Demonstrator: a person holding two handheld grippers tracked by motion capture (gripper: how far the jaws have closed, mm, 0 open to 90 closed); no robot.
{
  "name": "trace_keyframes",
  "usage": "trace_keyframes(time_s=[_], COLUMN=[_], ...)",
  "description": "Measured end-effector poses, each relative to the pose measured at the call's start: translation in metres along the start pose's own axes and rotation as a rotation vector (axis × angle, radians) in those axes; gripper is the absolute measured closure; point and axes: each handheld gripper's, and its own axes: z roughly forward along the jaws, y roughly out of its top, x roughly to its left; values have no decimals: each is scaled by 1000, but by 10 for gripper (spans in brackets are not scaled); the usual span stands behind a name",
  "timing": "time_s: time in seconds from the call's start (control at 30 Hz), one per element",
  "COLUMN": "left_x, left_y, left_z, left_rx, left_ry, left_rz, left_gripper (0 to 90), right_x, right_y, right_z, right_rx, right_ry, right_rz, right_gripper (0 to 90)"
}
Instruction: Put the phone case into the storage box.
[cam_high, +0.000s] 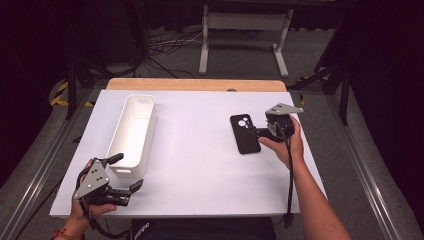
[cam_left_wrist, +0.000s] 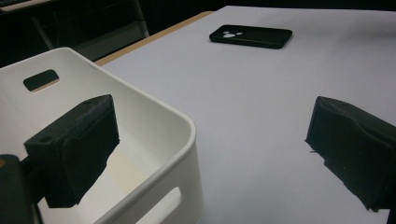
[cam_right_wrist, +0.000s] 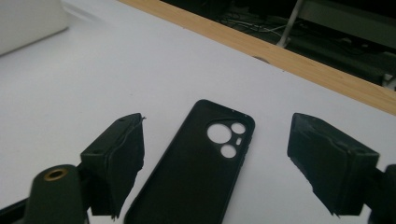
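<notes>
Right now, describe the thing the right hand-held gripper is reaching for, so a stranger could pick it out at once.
Start at the white table. On its right half, away from the long white bin at the left, a black phone case lies flat between the open jaws of the right hand-held gripper. It is the only flat black item there, with round camera holes at one end.

White table (cam_high: 200, 170) with white bin (cam_high: 134, 131) and black phone case (cam_high: 244, 134)
</notes>
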Motion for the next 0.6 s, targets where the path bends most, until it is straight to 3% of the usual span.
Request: trace_keyframes(time_s=[0.13, 0.17, 0.27, 0.4, 0.6], left_x=[0, 1, 1, 0, 0], left_y=[0, 1, 0, 0, 0], left_z=[1, 2, 4, 4, 5], left_rx=[9, 3, 1, 11, 10], left_ry=[-10, -8, -15, -17, -21], left_rz=[0, 6, 2, 6, 9], left_gripper=[31, 31, 31, 31, 32], right_x=[-6, -11, -18, -27, -39], right_y=[5, 7, 9, 10, 8], right_z=[16, 28, 40, 58, 78], right_rx=[29, 60, 64, 107, 143], right_ry=[-19, -14, -16, -33, -47], right_rz=[-8, 12, 31, 50, 94], right_gripper=[223, 230, 235, 241, 307])
